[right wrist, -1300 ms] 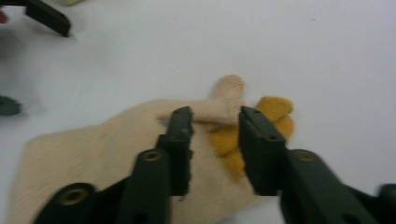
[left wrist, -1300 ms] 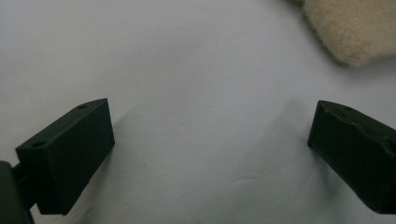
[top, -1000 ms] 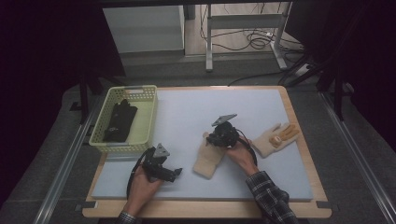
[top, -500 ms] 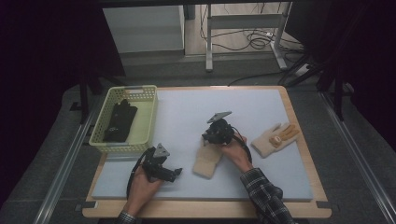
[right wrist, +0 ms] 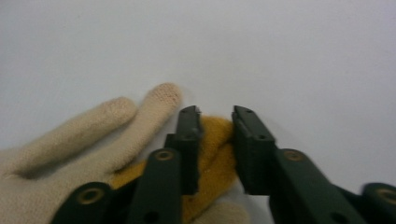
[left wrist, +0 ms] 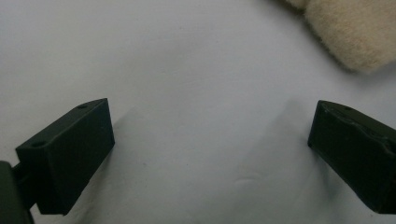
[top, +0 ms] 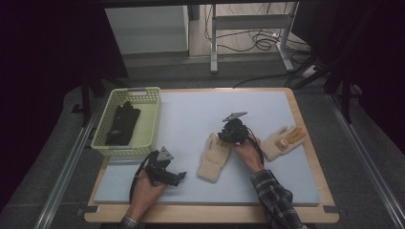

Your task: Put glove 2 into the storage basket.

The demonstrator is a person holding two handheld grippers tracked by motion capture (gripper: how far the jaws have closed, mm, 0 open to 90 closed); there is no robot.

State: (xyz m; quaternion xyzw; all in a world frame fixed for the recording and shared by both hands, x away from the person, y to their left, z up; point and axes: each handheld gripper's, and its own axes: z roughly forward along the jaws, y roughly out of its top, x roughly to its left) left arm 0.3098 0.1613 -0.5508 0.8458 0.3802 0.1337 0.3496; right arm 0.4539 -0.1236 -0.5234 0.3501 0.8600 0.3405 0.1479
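Cream glove (right wrist: 70, 140) pinched in right claw (right wrist: 215, 140)

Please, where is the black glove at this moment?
In the high view, the black glove lies inside the yellow basket at the table's left side, apart from both hand-held grippers.

Two cream knitted gloves lie on the tabletop (top: 191, 119): one glove (top: 213, 160) near the middle, the other glove (top: 282, 141) to its right. One yellow plastic basket (top: 152, 125) stands at the left, holding one black item (top: 122, 123). Two handheld grippers: left gripper (top: 177, 177) and right gripper (top: 222, 137).
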